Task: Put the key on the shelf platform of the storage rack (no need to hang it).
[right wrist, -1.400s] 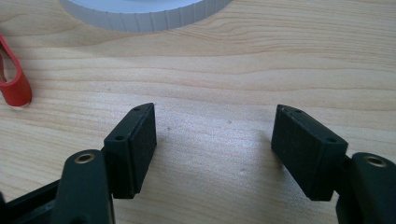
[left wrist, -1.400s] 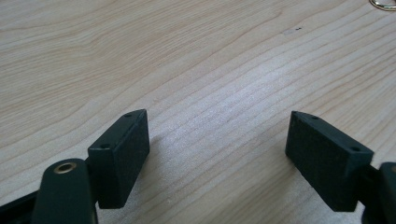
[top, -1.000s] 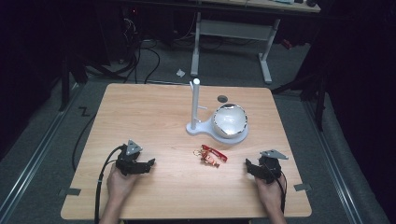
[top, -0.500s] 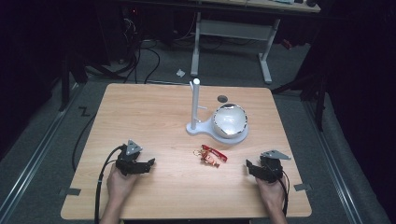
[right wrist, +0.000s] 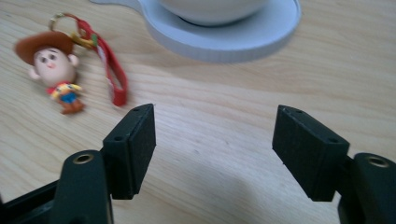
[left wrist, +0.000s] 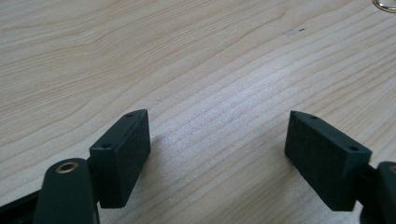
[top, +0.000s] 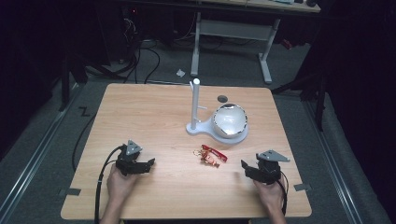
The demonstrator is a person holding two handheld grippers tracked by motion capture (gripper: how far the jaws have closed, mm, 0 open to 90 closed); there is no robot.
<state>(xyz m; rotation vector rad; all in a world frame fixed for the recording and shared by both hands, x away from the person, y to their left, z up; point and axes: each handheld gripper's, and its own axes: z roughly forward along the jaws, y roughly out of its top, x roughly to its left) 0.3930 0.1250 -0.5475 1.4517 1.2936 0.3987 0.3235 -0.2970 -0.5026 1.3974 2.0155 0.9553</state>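
A dark room with cables on a grey floor surrounds one light wooden table [top: 154, 112] in the middle of the high view. On it stand one white stand [top: 195, 105] with an upright post and a round base, and one shiny white bowl [top: 229, 120] sitting on that base, right of centre. One small dark round spot [top: 222, 98] lies on the wood just above the bowl; what it is cannot be made out.

One keychain [top: 210, 156] lies just below the base, between the two grippers: a cowboy figure [right wrist: 55, 70] with a brown hat, a red strap [right wrist: 112, 70] and a gold ring. In the left gripper view a ring is cut off by the upper right corner.

Two grippers sit low in the frame, each in one hand. The left gripper [top: 150, 164] at lower left has its jaws wide apart over bare wood, holding nothing. The right gripper [top: 243, 166] at lower right has just been opening; its jaws stand apart with nothing between them, the keychain well off to their upper left.
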